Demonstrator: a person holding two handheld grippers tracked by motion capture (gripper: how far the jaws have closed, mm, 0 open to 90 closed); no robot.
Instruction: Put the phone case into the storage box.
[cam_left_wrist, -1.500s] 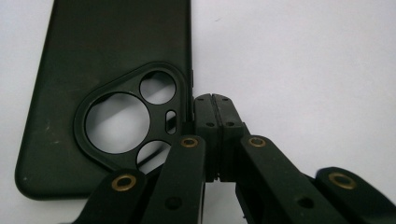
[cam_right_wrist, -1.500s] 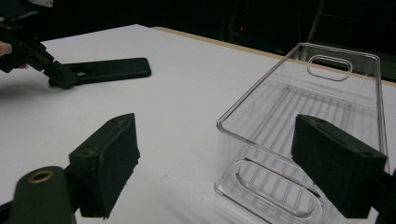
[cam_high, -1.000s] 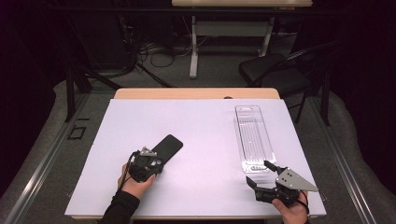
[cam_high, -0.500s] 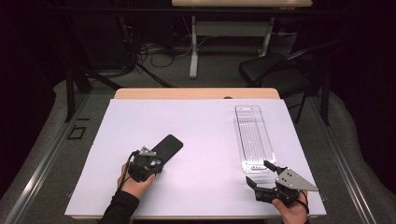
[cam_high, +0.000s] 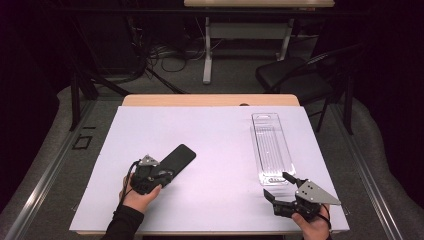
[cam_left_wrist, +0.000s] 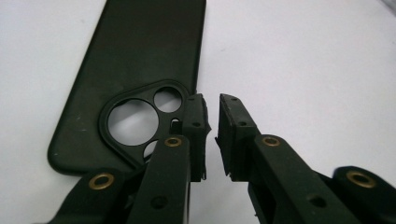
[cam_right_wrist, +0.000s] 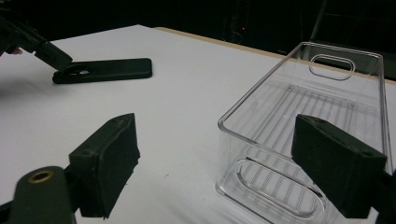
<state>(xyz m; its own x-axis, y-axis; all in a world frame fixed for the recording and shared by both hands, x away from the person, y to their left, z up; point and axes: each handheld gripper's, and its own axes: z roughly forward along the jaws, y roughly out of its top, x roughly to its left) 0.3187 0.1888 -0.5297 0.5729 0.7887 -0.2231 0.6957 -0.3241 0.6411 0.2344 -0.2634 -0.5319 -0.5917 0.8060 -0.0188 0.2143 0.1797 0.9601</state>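
A black phone case (cam_high: 176, 159) lies flat on the white table, back up, its camera cut-out (cam_left_wrist: 135, 119) at the near end. My left gripper (cam_high: 162, 175) rests at that end. In the left gripper view its jaws (cam_left_wrist: 212, 116) stand almost together beside the case's right edge, with nothing in the thin gap. A clear plastic tray (cam_high: 271, 145) lies lengthwise at the right, empty. My right gripper (cam_high: 275, 184) is open wide at the tray's near end. In the right gripper view (cam_right_wrist: 215, 128) one jaw stands left of the tray (cam_right_wrist: 327, 93) and one in front of it. The case (cam_right_wrist: 107, 70) lies far left.
The white table top (cam_high: 220, 135) has a wooden strip along its far edge. Beyond it stand a black chair (cam_high: 295, 75) at the right, a desk frame (cam_high: 207, 50) and cables on the floor.
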